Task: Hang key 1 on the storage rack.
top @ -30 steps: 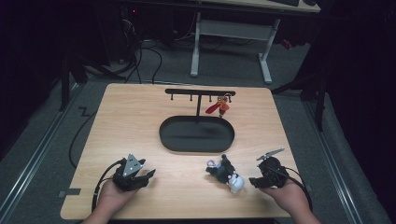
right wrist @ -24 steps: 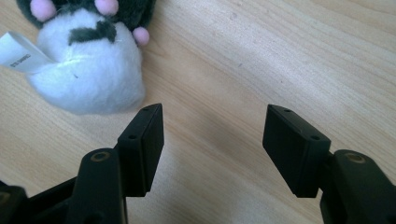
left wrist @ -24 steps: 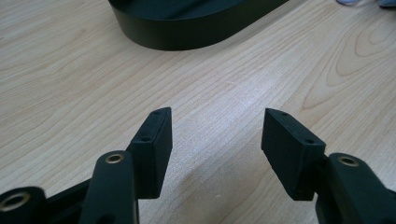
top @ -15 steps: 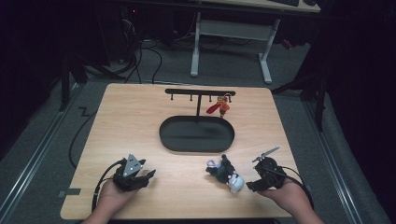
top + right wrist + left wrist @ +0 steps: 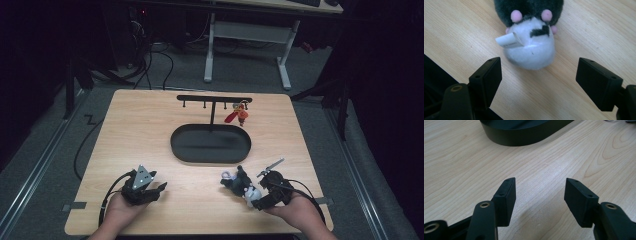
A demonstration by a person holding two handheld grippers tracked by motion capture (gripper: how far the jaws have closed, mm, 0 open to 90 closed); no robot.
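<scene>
A small plush toy (image 5: 239,183), black with a white end, pink spots and a paper tag, lies on the wooden table (image 5: 150,130). My right gripper (image 5: 256,198) points at it from the right. In the right gripper view the plush toy (image 5: 531,47) lies just ahead of my right gripper (image 5: 538,64). Its jaws have just been opening and stand wide apart, and no pad touches the toy. Near the front left edge my left gripper (image 5: 159,190) rests open. In the left gripper view nothing but bare wood lies between the jaws of the left gripper (image 5: 540,185).
A black oval tray (image 5: 210,156) sits mid-table, its wall (image 5: 519,141) ahead of the left jaws. Behind it stands a black hook rack (image 5: 215,98) with a red keychain (image 5: 237,116) hanging at its right end. A desk frame and cables lie beyond the table.
My right gripper has shifted left toward the plush toy and its jaws have spread wider. The toy and the left gripper have stayed in place.
</scene>
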